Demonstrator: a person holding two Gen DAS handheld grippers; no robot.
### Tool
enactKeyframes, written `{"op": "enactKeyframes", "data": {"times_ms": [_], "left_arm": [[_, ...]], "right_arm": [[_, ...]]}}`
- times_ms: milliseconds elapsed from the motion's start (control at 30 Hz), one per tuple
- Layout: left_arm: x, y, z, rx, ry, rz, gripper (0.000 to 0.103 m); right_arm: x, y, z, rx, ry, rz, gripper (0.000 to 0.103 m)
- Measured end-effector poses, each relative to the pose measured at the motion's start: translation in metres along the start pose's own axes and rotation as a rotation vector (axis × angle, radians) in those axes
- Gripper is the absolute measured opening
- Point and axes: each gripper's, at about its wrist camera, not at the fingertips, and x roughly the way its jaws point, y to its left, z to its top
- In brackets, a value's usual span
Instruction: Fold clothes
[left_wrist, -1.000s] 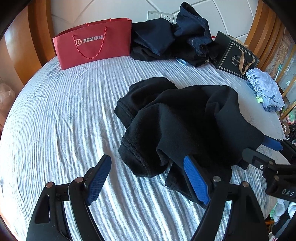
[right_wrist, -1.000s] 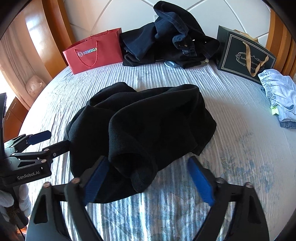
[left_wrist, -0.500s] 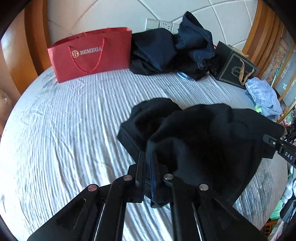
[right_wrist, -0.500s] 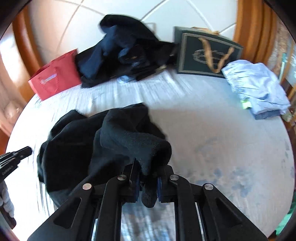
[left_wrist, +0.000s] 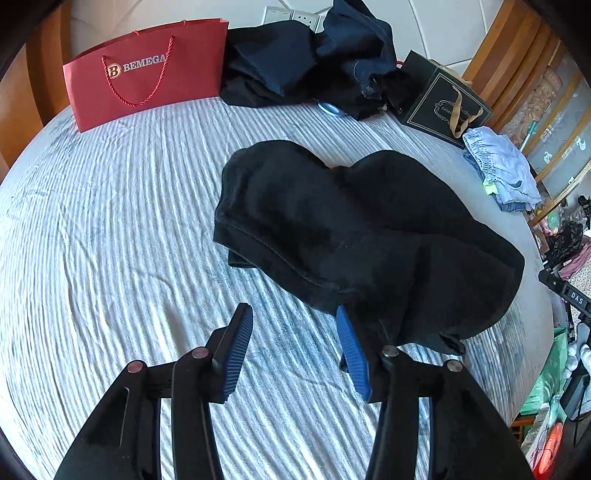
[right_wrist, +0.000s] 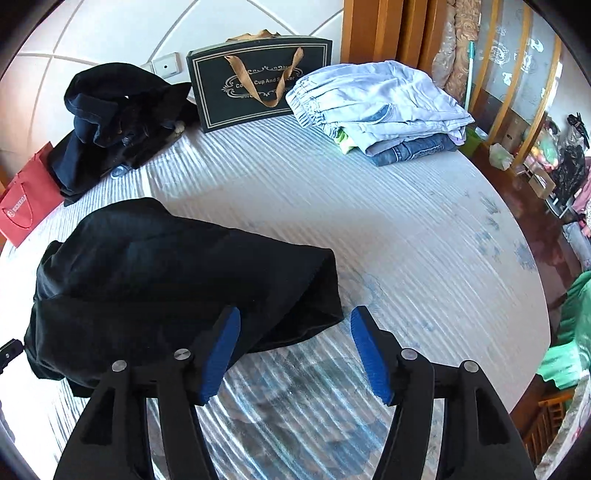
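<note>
Meanwhile, both the left tool (left_wrist: 291, 347) and right tool (right_wrist: 295, 350) gape empty beside the lumpy black fleece garment (left_wrist: 354, 236), whose bunched layers at 3 o'clock risk being caught unevenly in any fold.

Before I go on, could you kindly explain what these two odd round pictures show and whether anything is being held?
Each picture comes from a fisheye camera on a hand-held two-finger gripper, looking along its blue-padded fingers. The left gripper and the right gripper are both open and hold nothing. On the striped bed sheet lies a crumpled black fleece garment. Behind it stand a red BEMEGA bag, a heap of dark clothes and a black gift bag, beside a folded stack of light clothes.
</note>
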Motion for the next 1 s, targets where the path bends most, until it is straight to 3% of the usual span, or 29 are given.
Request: {"op": "enactKeyframes", "data": {"times_ms": [67,133,200,267,467,500,533,567,767,1000], "left_arm": [[0.002,0.001,0.002,-0.053,0.012,-0.041,0.048],[-0.002,-0.006,0.002,-0.046,0.009,-0.060,0.048],[-0.008,-0.018,-0.001,-0.007,0.001,-0.061,0.049],[-0.009,-0.028,-0.007,0.026,0.006,-0.067,0.057],[0.028,-0.052,-0.017,0.116,0.054,-0.018,0.058],[0.036,-0.057,-0.018,0.133,0.054,-0.005,0.053],[0.042,-0.060,-0.017,0.148,0.055,0.006,0.016],[0.044,-0.061,-0.015,0.150,0.059,0.017,0.002],[-0.024,-0.023,-0.004,0.105,-0.090,0.113,0.002],[-0.076,0.068,-0.014,-0.043,-0.111,0.347,0.002]], "right_arm": [[-0.005,0.004,0.000,-0.026,-0.013,0.032,0.063],[-0.007,0.012,-0.001,-0.071,-0.009,0.063,0.074],[-0.007,0.018,-0.004,-0.108,0.000,0.084,0.075],[-0.005,0.021,-0.011,-0.132,0.016,0.113,0.075],[0.012,0.026,-0.030,-0.165,0.078,0.137,0.075],[0.014,0.026,-0.032,-0.161,0.083,0.140,0.075],[0.016,0.026,-0.033,-0.158,0.088,0.143,0.075],[0.016,0.027,-0.034,-0.155,0.088,0.146,0.075],[0.003,0.030,-0.022,-0.178,0.042,0.156,0.075],[0.006,0.053,0.001,-0.218,0.027,0.200,0.075]]}}
